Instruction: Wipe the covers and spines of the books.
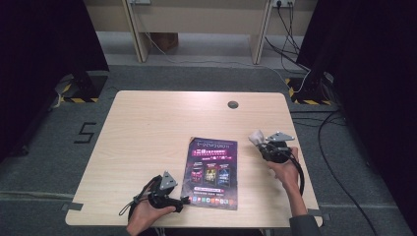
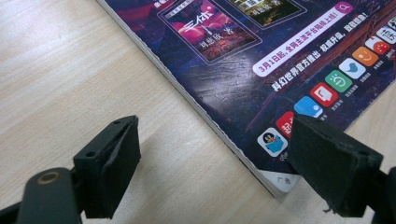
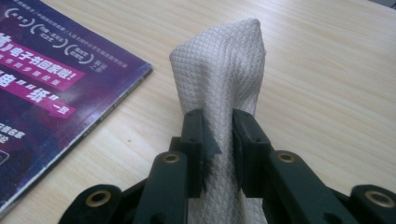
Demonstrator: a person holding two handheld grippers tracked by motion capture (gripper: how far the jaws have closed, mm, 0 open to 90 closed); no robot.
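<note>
Black jaws of the right gripper (image 3: 218,135) pinched a white quilted cloth (image 3: 224,70); left gripper (image 2: 212,163) stood spread at the purple glossy magazine (image 2: 261,60) corner; wiping its cover seemed next.

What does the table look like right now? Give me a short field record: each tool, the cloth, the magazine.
left tool: open, jaws astride the near left corner of the magazine, low over the table
right tool: shut on the cloth, to the right of the magazine
cloth: white waffle-textured cloth, bunched and standing up between the jaws
magazine: dark purple glossy magazine, lying flat and closed, cover up
table: light wooden table, with a round grey grommet near the far edge
</note>
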